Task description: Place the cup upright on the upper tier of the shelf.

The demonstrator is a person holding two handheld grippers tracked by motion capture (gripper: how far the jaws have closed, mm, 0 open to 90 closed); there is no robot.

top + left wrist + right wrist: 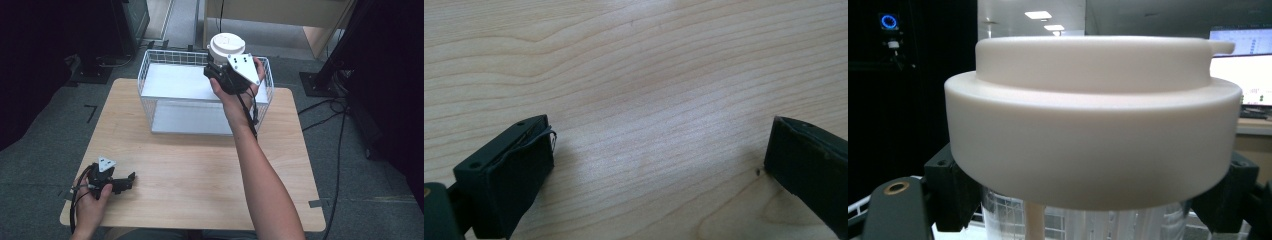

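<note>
While my left gripper [131,178] rests low on the pale wooden table [200,165] near its front left corner, jaws spread wide apart with nothing but bare wood grain between them, my right gripper [216,64] is up over the white wire basket [150,80] at the far side of the table. Right jaws are clamped on a clear plastic container with a thick round white lid [227,46]; in the right gripper view the lid [1093,120] sits just above both black jaws, which press in on the transparent ribbed body [1128,222] from either side. Container is upright, held in the air above the basket's far right part, not touching the wire as far as I can tell. Basket has a white liner floor and stands on the table. Left hand [92,202] wraps the gripper body, cable trailing off the near edge. The two grippers are well apart.
</note>
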